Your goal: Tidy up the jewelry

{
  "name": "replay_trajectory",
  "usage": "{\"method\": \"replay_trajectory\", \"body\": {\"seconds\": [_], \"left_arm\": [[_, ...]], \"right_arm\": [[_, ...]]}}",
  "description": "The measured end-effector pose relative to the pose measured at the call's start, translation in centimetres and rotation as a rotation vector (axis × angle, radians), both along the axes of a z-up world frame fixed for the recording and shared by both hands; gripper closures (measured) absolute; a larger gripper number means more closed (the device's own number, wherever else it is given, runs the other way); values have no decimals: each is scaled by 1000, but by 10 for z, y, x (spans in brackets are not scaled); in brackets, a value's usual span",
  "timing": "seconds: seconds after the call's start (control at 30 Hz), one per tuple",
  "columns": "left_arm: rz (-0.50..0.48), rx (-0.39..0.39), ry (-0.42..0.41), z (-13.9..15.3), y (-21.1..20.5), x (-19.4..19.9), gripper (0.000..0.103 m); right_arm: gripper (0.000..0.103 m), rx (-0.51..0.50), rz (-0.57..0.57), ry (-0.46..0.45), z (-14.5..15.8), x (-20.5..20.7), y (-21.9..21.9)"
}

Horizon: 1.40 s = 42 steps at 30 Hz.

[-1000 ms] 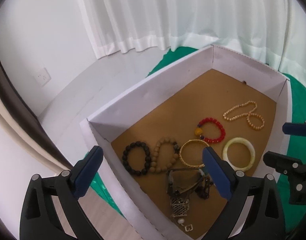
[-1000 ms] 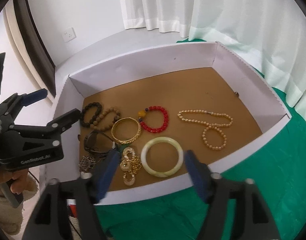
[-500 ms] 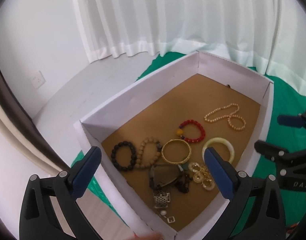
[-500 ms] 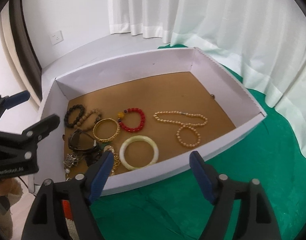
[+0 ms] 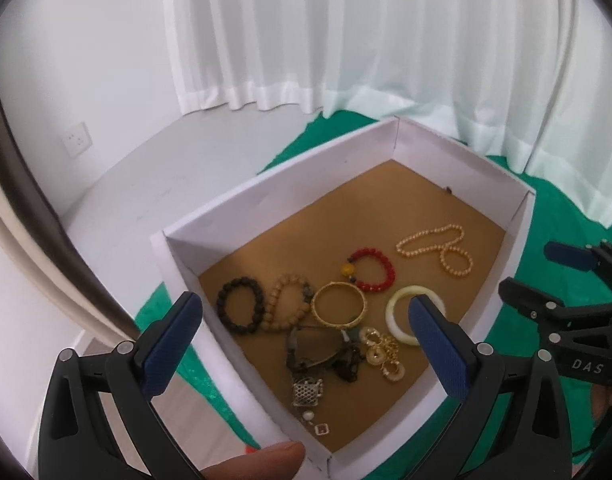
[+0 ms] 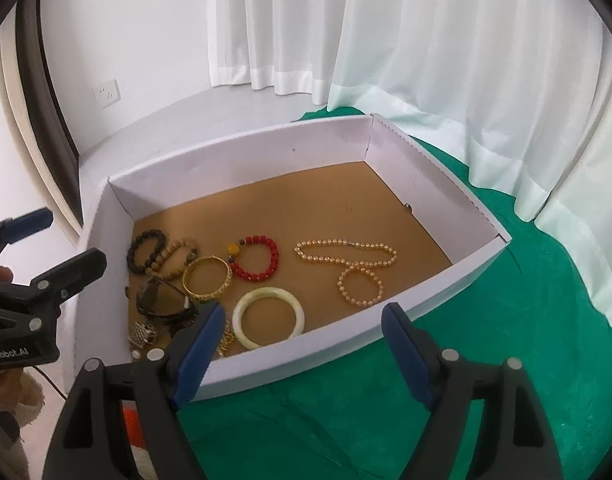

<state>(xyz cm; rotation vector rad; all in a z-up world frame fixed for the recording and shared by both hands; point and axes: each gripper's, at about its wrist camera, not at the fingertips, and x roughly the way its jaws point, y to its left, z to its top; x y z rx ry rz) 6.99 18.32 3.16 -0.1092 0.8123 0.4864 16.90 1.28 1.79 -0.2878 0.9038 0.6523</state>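
Both tongs have pulled back and upward from the white box [image 6: 266,184], so more of it and the green cloth [image 6: 506,340] is seen now than a second ago. The right tongs [image 6: 302,344] have opened wider and stand released with nothing between the jaws; the left tongs [image 5: 306,340] are also wide apart and empty. The jewelry lies untouched on the brown floor of the box: the jade bangle [image 6: 268,317] and gold earrings [image 5: 382,354] near the front edge, the pearl necklace [image 6: 348,260] toward the right wall. I judge that one placement is finished.
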Motion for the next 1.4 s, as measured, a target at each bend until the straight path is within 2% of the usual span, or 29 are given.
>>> {"method": "replay_trajectory", "body": {"seconds": [0.17,0.27,0.43,0.63,0.87,1.03,1.4], "left_arm": [[-4,-84,-13,15,1,-3,0],[8,-104,-8,23,1,-5,0],[20,-84,-7,33,-3,-13,1],[53,-71,33,32,-5,-19,1],[116,-58,64,23,-5,-27,0],[122,-76,99,16,-4,-22,0],[129,-73,86,18,-2,-21,1]], "right_arm": [[21,6,-21,40,13,4,3],[21,-4,-24,39,22,1,6],[21,9,3,50,36,-10,9],[21,-2,24,17,46,-23,12],[21,-50,-11,-44,44,-30,9],[21,-41,-7,-26,43,-31,6],[21,-41,-6,-64,55,-33,8]]}}
